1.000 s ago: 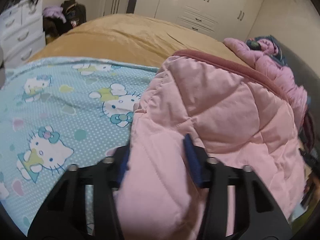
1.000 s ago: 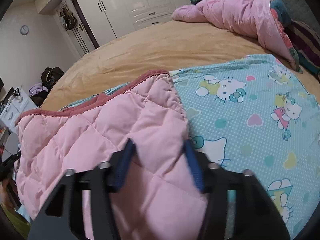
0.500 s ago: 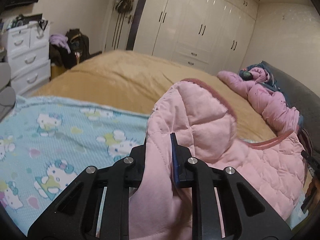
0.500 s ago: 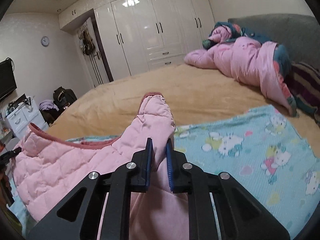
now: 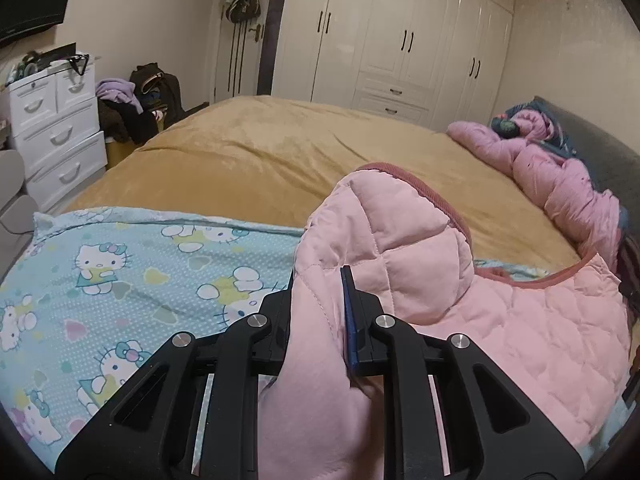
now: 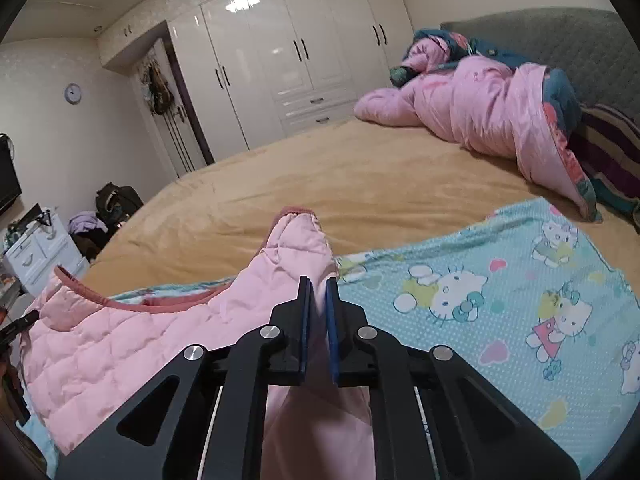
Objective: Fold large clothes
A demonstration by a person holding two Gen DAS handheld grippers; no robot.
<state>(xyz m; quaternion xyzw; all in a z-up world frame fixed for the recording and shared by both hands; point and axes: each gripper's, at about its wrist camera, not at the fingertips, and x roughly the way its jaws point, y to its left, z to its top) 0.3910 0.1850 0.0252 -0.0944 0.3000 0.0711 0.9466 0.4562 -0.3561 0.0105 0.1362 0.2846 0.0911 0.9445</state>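
A pale pink quilted jacket (image 5: 500, 320) with a darker pink ribbed hem lies on a light blue Hello Kitty sheet (image 5: 120, 280) spread over the bed. My left gripper (image 5: 318, 280) is shut on one corner of the jacket and holds it lifted above the sheet. My right gripper (image 6: 318, 284) is shut on the other corner of the jacket (image 6: 120, 344), also lifted; the rest of the garment sags between the two and rests on the sheet (image 6: 500, 300).
A tan blanket (image 5: 280, 152) covers the bed beyond the sheet. A crumpled pink duvet (image 6: 480, 108) lies by the grey headboard (image 6: 580, 40). White wardrobes (image 5: 400, 40) line the far wall. White drawers (image 5: 52, 120) and bags stand at the bedside.
Both grippers closed on the jacket's corners and raised them off the sheet. The cameras tilted up, so more of the room shows.
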